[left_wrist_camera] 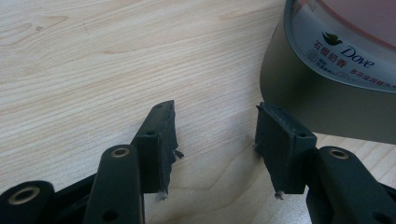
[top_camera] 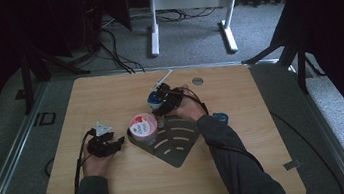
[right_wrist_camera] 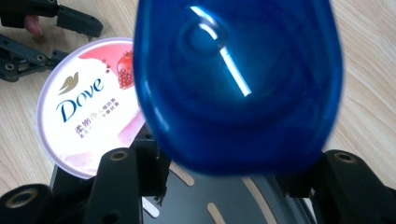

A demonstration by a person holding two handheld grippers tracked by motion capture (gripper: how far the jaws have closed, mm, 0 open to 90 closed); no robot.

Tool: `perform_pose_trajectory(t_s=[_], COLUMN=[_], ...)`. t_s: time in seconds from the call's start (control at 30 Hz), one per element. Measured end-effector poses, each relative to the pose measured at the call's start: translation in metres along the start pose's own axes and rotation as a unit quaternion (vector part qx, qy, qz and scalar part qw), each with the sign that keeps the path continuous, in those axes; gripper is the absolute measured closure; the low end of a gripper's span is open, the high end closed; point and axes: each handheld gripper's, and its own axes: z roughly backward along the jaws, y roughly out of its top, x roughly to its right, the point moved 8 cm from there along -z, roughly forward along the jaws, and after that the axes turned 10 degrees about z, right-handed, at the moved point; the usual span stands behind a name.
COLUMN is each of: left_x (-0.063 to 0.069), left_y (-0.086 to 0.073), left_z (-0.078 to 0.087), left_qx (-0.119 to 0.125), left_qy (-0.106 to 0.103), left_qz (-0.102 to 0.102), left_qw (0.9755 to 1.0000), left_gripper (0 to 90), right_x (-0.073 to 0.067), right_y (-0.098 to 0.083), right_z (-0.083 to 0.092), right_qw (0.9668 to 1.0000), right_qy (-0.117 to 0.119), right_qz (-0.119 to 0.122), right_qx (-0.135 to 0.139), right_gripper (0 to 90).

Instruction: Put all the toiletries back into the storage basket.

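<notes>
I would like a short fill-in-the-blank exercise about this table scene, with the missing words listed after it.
1. The right gripper holds a bottle whose colour is ____.
2. The brand printed on the lid of the tub is ____.
3. The tub stands on a dark slotted ____.
4. Between the jaws of the left gripper lies only the bare wooden ____.

Missing words: blue; Dove; plate; table
</notes>
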Motion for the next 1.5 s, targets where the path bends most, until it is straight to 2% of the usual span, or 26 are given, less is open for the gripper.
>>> perform_pose_trajectory(t_s=[0.37,0.83,0.97,1.23,1.5], left_x=[0.0,0.0,0.001,0.001,0.001], left_y=[0.0,0.0,0.0,0.0,0.0], left_z=[0.0,0.0,0.0,0.0,0.0], left_qx=[0.001,0.002,0.002,0.002,0.002], left_qy=[0.001,0.002,0.003,0.002,0.002], left_qz=[-0.001,-0.001,-0.003,-0.002,-0.002], left_qw=[1.0,1.0,1.0,1.0,1.0], left_gripper=[48.2,48.0,48.0,48.0,47.9], right_x=[-0.005,-0.021,-0.028,-0.04,-0.048], right_y=[-0.016,-0.025,-0.033,-0.042,-0.051], right_z=[0.007,0.022,0.027,0.034,0.042], right_qw=[0.9999,0.9996,0.9995,0.9991,0.9989], right_qy=[-0.006,-0.024,-0.027,-0.028,-0.026], right_qz=[-0.011,0.011,0.018,0.029,0.038], right_qx=[-0.012,-0.006,-0.003,0.008,0.006], right_gripper=[43.0,43.0,43.1,43.3,44.5])
